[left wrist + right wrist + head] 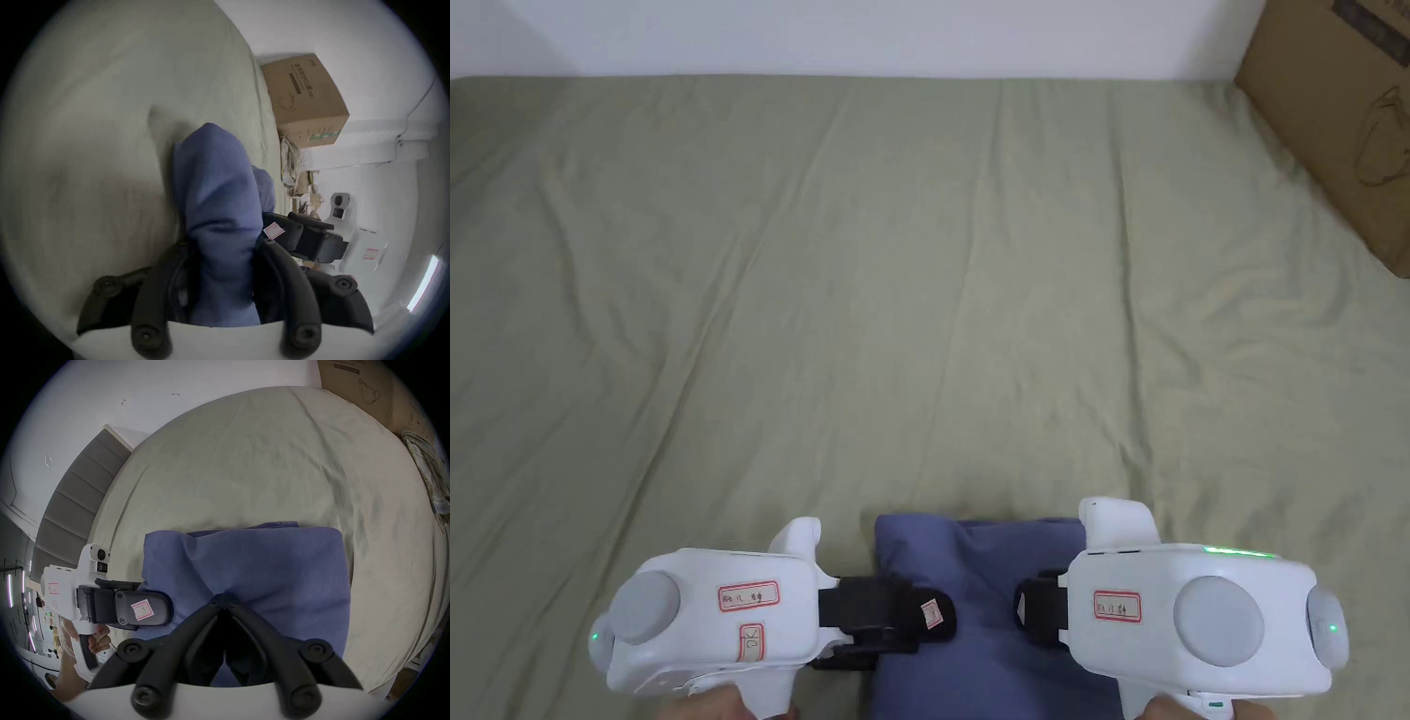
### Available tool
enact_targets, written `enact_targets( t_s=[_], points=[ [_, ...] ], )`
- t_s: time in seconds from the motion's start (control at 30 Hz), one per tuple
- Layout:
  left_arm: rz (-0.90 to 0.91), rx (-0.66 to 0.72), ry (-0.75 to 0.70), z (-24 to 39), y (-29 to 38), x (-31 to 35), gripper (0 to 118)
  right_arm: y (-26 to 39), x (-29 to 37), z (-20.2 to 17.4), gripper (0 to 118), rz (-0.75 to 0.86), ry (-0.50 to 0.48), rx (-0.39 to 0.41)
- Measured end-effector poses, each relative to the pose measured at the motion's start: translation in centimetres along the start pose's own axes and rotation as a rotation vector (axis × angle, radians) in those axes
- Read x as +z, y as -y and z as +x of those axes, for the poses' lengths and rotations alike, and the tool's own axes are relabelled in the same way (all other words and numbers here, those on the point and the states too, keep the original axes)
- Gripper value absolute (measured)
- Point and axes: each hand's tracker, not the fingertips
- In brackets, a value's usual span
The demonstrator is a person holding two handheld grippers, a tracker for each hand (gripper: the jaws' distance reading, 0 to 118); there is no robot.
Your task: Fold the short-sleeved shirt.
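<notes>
A bedroom in a home — a wide bed (pixel 919 281) under a wrinkled olive-green sheet, with a grey padded headboard (pixel 80 496) against a plain white wall (pixel 73 403). A cardboard box (pixel 306 102) and a plaid cloth (pixel 431 474) sit beside the bed.

no legible text anywhere

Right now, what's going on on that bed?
A person is folding a blue shirt on a bed covered with a green sheet, a gripper in each hand. The left gripper and the right gripper are both shut on the near edge of the shirt, which already lies as a compact folded block. A cardboard box stands at the far right corner.
</notes>
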Motion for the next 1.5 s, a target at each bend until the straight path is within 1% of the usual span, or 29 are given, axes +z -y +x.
enact_targets(
  t_s=[0.07,0.17,0.27,0.3,0.4,0.47,0.57,0.7,0.73,0.8,0.87,0.97,1.03,1.07,1.1,1.13,1.17,1.23,1.27,1.3,1.47,1.5],
  points=[
    [-0.011,0.004,-0.007,0.0,0.0,0.2,35,-0.1,0.3,-0.2,1,0.002,-0.006,-0.009],
    [-0.002,0.001,-0.014,-0.1,-0.1,1.3,34,-0.2,1.4,-1.2,1,0.035,0.009,0.020],
    [0.008,-0.019,-0.058,0.0,-0.2,3.5,34,-0.7,3.3,-2.0,1,0.127,-0.010,0.026],
    [0.012,-0.022,-0.068,-0.2,-0.3,4.4,34,-0.9,3.9,-2.5,1,0.160,0.002,0.043],
    [0.053,-0.039,-0.152,-1.2,-0.8,8.4,34,-1.8,5.8,-4.4,1,0.274,0.064,0.128],
    [0.076,-0.052,-0.230,-1.8,-1.2,11.6,34,-2.2,6.8,-5.6,1,0.346,0.080,0.142],
    [0.089,-0.077,-0.374,-2.7,-2.1,16.6,34,-2.7,8.1,-7.5,1,0.447,0.066,0.148],
    [0.120,-0.121,-0.559,-3.7,-3.3,23.0,33,-2.5,9.1,-10.2,1,0.571,0.099,0.184],
    [0.125,-0.134,-0.628,-4.0,-3.7,24.6,33,-2.4,9.4,-10.9,1,0.610,0.105,0.187],
    [0.146,-0.163,-0.819,-4.8,-4.6,27.4,33,-2.2,9.5,-12.1,1,0.640,0.118,0.209],
    [0.138,-0.220,-1.034,-5.4,-5.3,29.7,33,-2.0,9.3,-13.1,1,0.641,0.120,0.213],
    [0.128,-0.261,-1.269,-6.8,-6.0,31.7,33,-1.9,8.7,-13.9,1,0.635,0.107,0.216],
    [0.106,-0.292,-1.390,-7.7,-6.0,32.0,33,-1.8,8.1,-14.4,1,0.620,0.110,0.223],
    [0.104,-0.308,-1.426,-8.2,-5.9,32.1,34,-1.8,7.8,-14.4,1,0.612,0.112,0.227],
    [0.114,-0.313,-1.423,-8.6,-5.9,32.1,35,-1.7,7.6,-14.5,1,0.604,0.113,0.230],
    [0.125,-0.298,-1.391,-8.9,-5.6,32.1,40,-1.7,7.3,-14.5,1,0.596,0.112,0.229],
    [0.150,-0.284,-1.379,-9.0,-5.4,32.0,49,-1.6,7.1,-14.5,1,0.589,0.112,0.226],
    [0.193,-0.276,-1.475,-9.3,-4.9,31.2,96,-1.6,6.8,-14.2,1,0.577,0.110,0.224],
    [0.198,-0.293,-1.501,-9.3,-4.7,31.0,111,-1.6,6.8,-14.2,1,0.573,0.112,0.224],
    [0.203,-0.301,-1.507,-9.1,-4.6,31.0,114,-1.6,6.8,-14.1,1,0.571,0.113,0.224],
    [0.272,-0.256,-1.400,-5.8,-4.1,30.2,113,-1.6,7.2,-13.2,1,0.573,0.111,0.210],
    [0.290,-0.262,-1.371,-4.9,-3.8,29.8,111,-1.6,7.3,-13.0,1,0.573,0.110,0.207]
  ],
)
